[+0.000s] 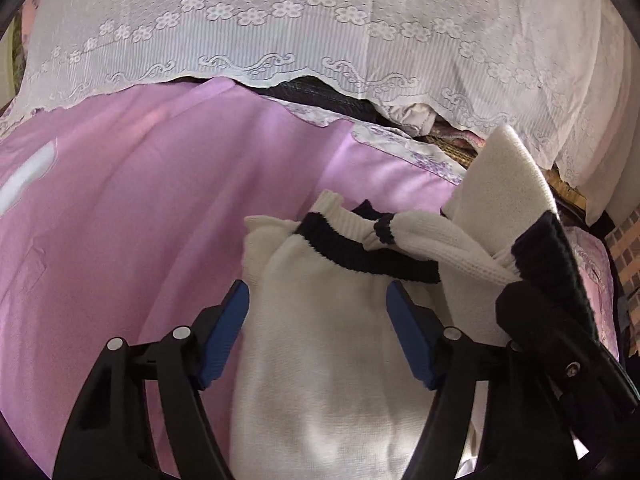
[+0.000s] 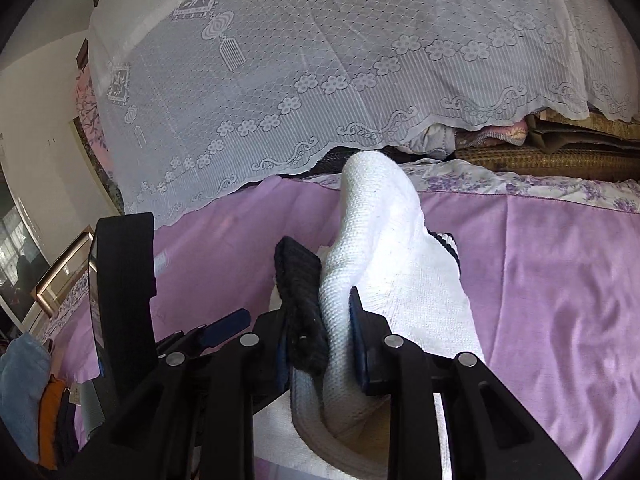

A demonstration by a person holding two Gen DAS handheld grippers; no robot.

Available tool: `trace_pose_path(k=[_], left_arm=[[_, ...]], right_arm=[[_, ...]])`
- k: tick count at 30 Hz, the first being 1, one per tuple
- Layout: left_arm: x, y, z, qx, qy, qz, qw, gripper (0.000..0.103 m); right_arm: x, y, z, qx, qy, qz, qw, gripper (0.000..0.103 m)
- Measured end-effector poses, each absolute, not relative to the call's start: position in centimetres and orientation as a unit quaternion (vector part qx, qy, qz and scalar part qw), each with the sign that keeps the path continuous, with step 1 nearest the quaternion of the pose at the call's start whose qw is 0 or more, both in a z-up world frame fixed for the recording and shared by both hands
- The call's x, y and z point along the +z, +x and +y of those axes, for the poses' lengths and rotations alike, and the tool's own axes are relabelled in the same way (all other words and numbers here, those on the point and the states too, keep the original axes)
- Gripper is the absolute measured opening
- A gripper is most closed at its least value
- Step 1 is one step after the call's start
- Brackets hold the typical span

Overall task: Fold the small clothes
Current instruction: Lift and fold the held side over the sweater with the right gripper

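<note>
A: Bedsheet [image 1: 120,220] first, pink-purple, fills the lower half of both views. White lace curtain [image 2: 320,80] across the top. Floral pillow edge [image 2: 520,184] at middle right in the right view.

B: Clothes?

A: White knit sweater [image 1: 320,340] with navy trim, lying on the sheet at lower centre of the left view. Long axis runs from the frame bottom up toward the navy collar [image 1: 360,256].

B: Tongs?

A: Left gripper [image 1: 318,332] is spread wide, blue pads either side of the body, above it, gripping nothing. Right gripper [image 2: 320,340] is clamped on a bunched white-and-navy part of the sweater, lifted off the sheet; a white part sticks up past it.

B: So which is nearer the fold?

A: Right, I'd say. It holds the raised part at the right of the left view, so the fold probably goes leftward across the body.

B: Room?

A: Folded clothes [image 2: 24,392] at lower left of the right view.
</note>
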State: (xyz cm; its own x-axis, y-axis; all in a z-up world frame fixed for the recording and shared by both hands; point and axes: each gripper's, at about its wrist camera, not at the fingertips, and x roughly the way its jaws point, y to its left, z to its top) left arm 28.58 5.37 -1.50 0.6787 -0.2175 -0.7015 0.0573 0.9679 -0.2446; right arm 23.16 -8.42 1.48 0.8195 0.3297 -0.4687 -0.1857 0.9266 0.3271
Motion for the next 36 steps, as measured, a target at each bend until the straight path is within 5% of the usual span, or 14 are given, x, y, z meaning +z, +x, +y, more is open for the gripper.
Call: trace_pose_path(k=[21, 26, 30, 36], left_arm=[[-7.4, 27.6, 12.1, -0.009, -0.154, 0.445, 0.882, 0.058], [-7.2, 27.3, 13.3, -0.046, -0.201, 0.43, 0.879, 0.062], [-7.6, 27.7, 13.8, -0.06, -0.227, 0.43, 0.872, 0.071], [-7.3, 29.1, 13.2, -0.077, -0.23, 0.426, 0.872, 0.078]], right_arm=[[-4.2, 24.4, -2.9, 0.199, 0.182, 0.323, 0.907, 0.031], [-3.9, 23.9, -4.5, 0.267, 0.242, 0.316, 0.878, 0.061], [-1.7, 21.6, -6.9, 0.271, 0.239, 0.268, 0.893, 0.059], [-2.5, 19.9, -5.8, 0.158, 0.06, 0.265, 0.949, 0.04]])
